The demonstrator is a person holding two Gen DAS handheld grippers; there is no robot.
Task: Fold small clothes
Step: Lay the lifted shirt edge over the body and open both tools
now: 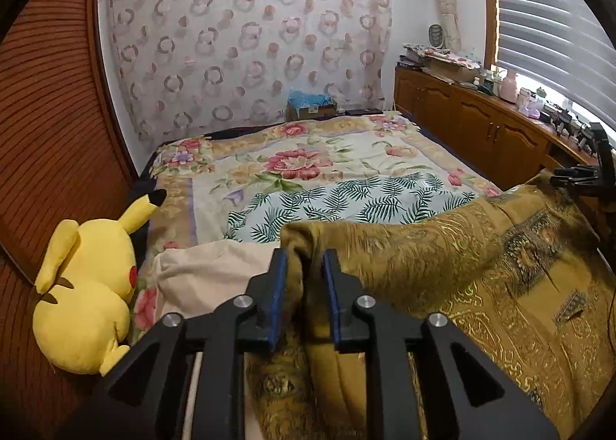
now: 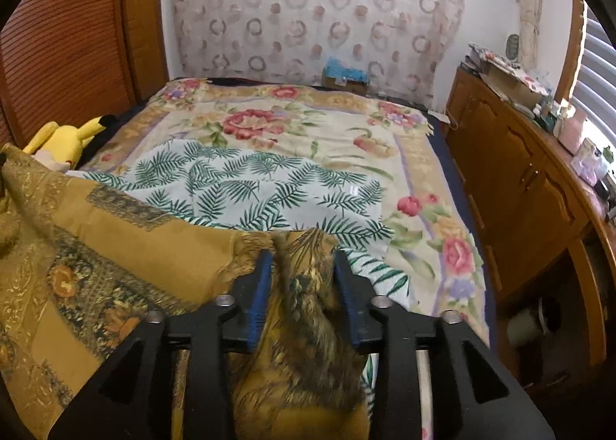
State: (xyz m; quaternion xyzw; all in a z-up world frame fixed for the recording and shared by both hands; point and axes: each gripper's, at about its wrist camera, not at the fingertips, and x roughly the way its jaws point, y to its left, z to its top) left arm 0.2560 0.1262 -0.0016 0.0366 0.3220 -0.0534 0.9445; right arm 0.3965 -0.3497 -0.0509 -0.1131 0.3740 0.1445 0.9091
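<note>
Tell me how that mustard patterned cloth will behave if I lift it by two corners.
The mustard patterned cloth is probably floppy: it sags and bunches between the left tool and the right tool. It looks thin, so likely light. Its sheen hints it may slip from open pads.

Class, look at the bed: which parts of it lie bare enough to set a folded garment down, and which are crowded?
Free: the floral blanket beyond the fern-print cloth, up to the far wall, and its strip beside the cabinet. Crowded: the near end, under the gold cloth and fern-print cloth, and the corner with the yellow plush and cream cloth.
</note>
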